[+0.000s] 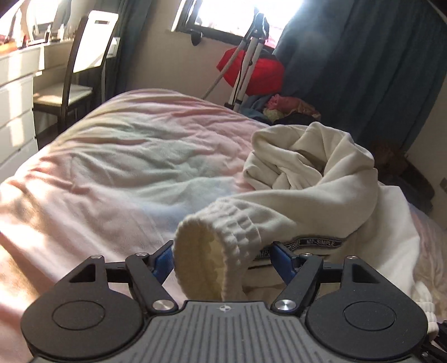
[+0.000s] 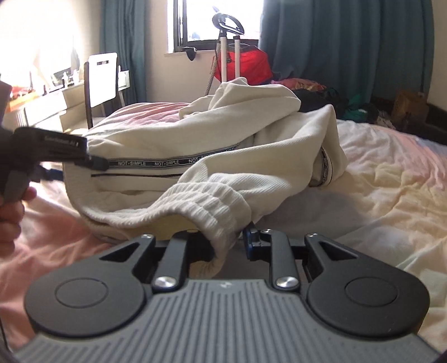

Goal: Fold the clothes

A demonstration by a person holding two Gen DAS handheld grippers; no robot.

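The left gripper [image 1: 223, 255] has its blue fingers [image 1: 163, 258] spread wide, and a ribbed cuff [image 1: 215, 251] of the cream garment [image 1: 307, 167] sits between them, its open mouth facing the camera. The pads do not visibly press on the knit; a gap shows on each side.

The right gripper [image 2: 223, 240] has another ribbed cuff [image 2: 212, 206] draped over its left finger, which is hidden under the cloth. Its right finger [image 2: 251, 240] stands just clear of the fabric, so whether it pinches I cannot tell.

The garment lies crumpled in a heap on the bed [image 1: 111, 167], a black band reading NOT-SIMPLE [image 2: 167, 162] running along it. In the right view, the left gripper [image 2: 92, 162] reaches into the garment from the side, with a hand [image 2: 14, 206] on its grip.

Beyond the bed are a chair [image 1: 83, 61], a red bag [image 1: 257, 69] and blue curtains [image 1: 363, 55] by a bright window [image 1: 237, 14].
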